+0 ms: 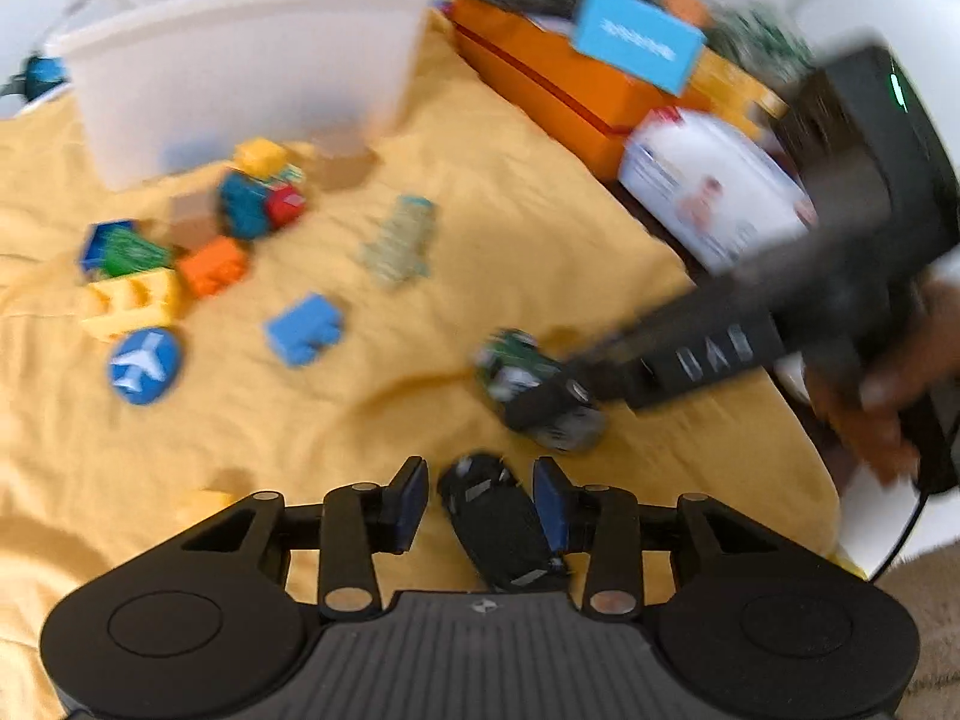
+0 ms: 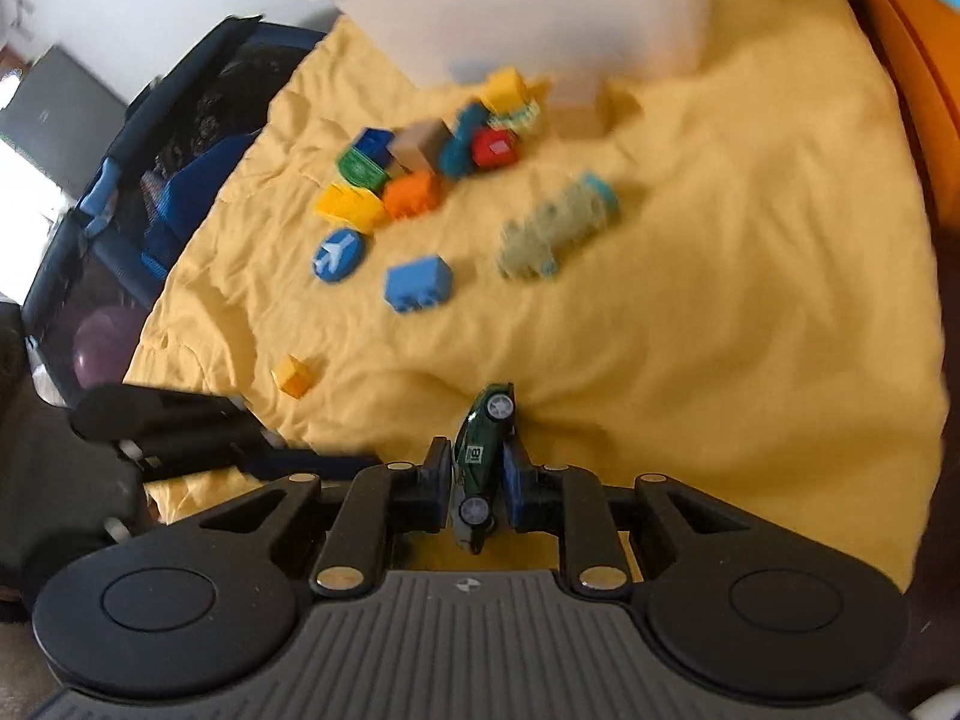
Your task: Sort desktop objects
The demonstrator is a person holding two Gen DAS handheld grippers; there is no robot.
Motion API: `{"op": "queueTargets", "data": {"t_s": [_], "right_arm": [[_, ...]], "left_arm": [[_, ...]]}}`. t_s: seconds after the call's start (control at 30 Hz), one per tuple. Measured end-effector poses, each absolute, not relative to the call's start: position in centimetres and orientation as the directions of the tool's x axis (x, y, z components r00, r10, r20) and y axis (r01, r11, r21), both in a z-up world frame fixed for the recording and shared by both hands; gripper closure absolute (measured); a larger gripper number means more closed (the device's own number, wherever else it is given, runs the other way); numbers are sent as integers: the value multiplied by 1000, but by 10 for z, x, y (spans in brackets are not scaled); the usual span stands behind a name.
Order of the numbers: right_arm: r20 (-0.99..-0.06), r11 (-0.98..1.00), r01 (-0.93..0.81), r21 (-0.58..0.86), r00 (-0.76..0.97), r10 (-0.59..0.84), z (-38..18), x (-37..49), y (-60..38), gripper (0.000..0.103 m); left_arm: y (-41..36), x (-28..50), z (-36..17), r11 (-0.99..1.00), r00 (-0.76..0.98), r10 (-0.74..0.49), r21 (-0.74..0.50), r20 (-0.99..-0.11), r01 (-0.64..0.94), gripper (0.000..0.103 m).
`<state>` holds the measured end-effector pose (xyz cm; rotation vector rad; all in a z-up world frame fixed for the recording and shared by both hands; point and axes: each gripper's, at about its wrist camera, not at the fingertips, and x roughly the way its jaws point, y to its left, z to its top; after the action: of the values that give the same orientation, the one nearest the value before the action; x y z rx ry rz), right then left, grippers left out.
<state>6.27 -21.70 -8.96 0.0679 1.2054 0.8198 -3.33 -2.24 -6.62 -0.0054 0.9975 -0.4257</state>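
Right now the right gripper (image 2: 480, 480) is clamped on a green toy car (image 2: 483, 456), which sits on its side between the blue pads with its wheels showing, just above the yellow cloth (image 2: 720, 330). Its partner, the left gripper (image 1: 481, 504), stands parted around a black toy car (image 1: 498, 522); the car touches the right-hand pad (image 1: 552, 504) while a gap shows at the other pad, so it is not squeezed. Both cars are at the near end of the cloth, well apart from the white bin (image 1: 240, 60) at the far end. Near the bin lies a heap of coloured blocks (image 2: 420, 156); a blue block (image 2: 418, 284) and a blue airplane disc (image 2: 338, 255) lie nearer the cars.
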Motion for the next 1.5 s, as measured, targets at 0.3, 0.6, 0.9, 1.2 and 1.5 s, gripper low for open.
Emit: {"op": "queueTargets", "data": {"t_s": [0.3,0.6,0.9,1.2,1.5], "right_arm": [[-821,775,-528,347,229,523,-83,54,-229,64],[-806,703,-709,61,380,453,-41,21,-211,62],[-788,714,-699,37,419,452,-36,19,-221,62],[-784,733,-678,65,420,457,-39,17,-234,61],[-776,737,-670,92,416,475,-41,18,-227,61]], "left_arm": [[26,-34,-57,970,509,-224,-138,-831,201,60],[-16,-38,-43,899,380,-435,-372,-816,232,60],[-48,-28,-62,965,390,-203,-117,-898,234,64],[-10,-43,-70,908,320,-390,-304,-863,288,80],[5,-13,-66,922,356,-382,-322,-853,218,58]]}}
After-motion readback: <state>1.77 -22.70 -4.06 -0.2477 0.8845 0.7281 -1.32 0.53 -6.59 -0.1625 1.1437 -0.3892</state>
